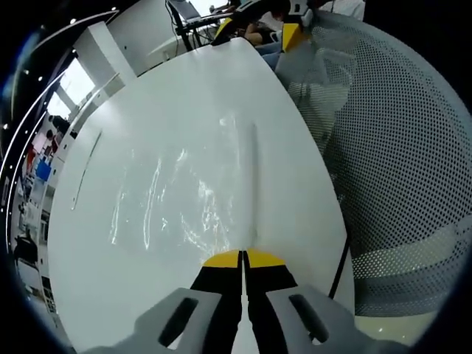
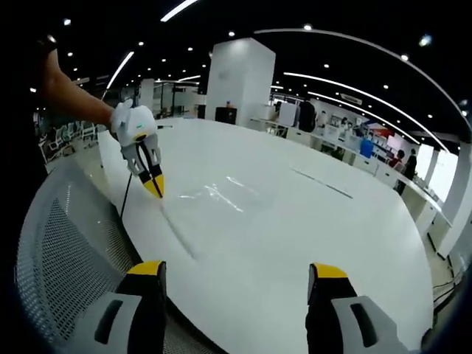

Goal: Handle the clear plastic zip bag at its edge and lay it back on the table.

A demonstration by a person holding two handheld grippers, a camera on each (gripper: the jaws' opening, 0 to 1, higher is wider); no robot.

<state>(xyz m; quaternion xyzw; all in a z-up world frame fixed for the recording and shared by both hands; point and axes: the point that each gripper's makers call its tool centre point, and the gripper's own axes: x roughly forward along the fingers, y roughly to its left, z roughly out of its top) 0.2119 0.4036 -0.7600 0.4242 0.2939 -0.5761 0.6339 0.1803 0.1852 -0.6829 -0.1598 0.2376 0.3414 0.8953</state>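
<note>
Bag [image 1: 184,199] edge pinched in left claw [image 1: 243,256] — right claw [image 2: 236,271] wide.

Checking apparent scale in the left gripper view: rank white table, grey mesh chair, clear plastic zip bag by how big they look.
1. White table, the largest area.
2. Grey mesh chair, somewhat less, though it is cut off by the view's edge, so unsure.
3. Clear plastic zip bag, smallest, its edge pinched in the shut left gripper.

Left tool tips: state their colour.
Yellow tips on the black left tool, clearest in the left gripper view.
</note>
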